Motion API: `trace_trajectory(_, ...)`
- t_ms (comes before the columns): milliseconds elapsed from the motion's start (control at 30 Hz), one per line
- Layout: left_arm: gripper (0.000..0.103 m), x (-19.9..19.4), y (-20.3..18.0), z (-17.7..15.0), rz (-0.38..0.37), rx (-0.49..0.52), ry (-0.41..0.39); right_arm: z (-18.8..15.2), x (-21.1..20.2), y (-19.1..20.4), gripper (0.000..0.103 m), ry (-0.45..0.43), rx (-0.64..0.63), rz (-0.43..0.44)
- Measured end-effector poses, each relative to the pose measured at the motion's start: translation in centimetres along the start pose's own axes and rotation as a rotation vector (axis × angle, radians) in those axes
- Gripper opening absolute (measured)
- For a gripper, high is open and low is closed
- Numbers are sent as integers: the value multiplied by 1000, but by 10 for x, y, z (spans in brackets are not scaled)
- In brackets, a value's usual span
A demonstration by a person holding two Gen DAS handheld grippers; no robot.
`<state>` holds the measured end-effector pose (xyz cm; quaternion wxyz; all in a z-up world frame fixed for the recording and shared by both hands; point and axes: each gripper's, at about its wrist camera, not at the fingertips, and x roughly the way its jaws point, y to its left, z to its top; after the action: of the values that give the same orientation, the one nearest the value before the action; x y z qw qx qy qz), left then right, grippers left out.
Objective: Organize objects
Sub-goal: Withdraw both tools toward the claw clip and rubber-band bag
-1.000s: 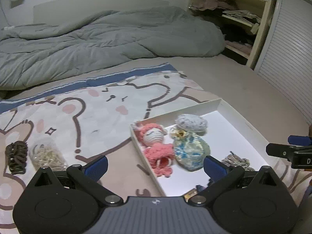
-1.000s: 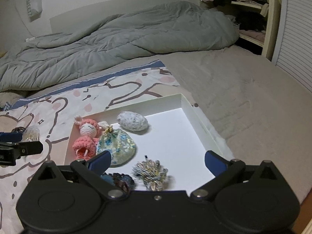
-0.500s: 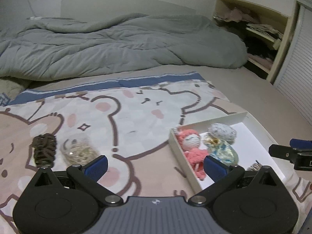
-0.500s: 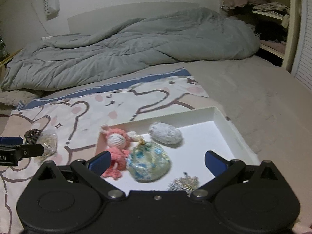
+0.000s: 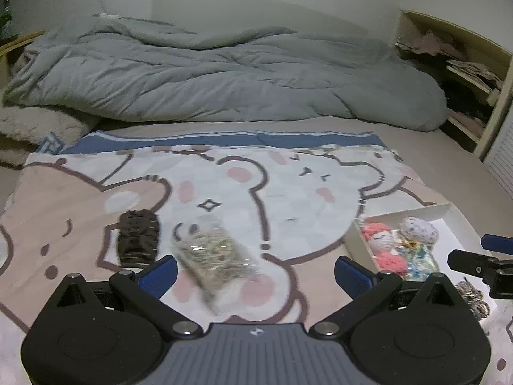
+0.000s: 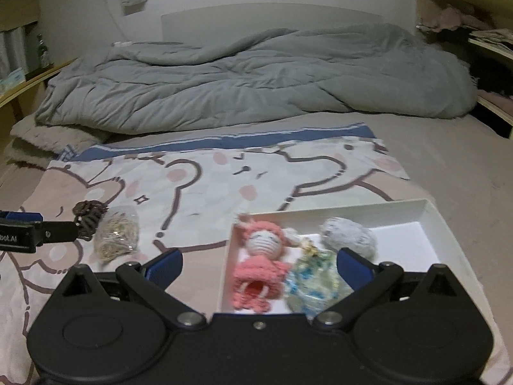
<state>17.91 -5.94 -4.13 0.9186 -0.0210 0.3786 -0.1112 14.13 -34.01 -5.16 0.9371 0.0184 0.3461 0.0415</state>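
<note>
Three items visible in white tray (image 6: pixel 439 224): doll (image 6: pixel 259 263), pouch (image 6: pixel 315 285), ball (image 6: pixel 348 237).

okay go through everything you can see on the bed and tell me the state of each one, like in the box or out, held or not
Left gripper: open, empty.
Right gripper: open, empty.
White box: open-topped.
Pink doll: lying in box.
Floral pouch: in box.
Brown hair claw: on blanket, outside.
Clear bag: on blanket, outside.

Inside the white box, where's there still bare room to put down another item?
The white box is bare at its right end, between the grey knitted ball and the right wall. Its left end is crowded: pink crochet doll and floral pouch touch.
</note>
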Motion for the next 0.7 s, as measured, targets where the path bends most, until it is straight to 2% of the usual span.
trace_trajectory(700,103,0,94,-3,120,-125,-8,3,31,69,103,-32,-102,126)
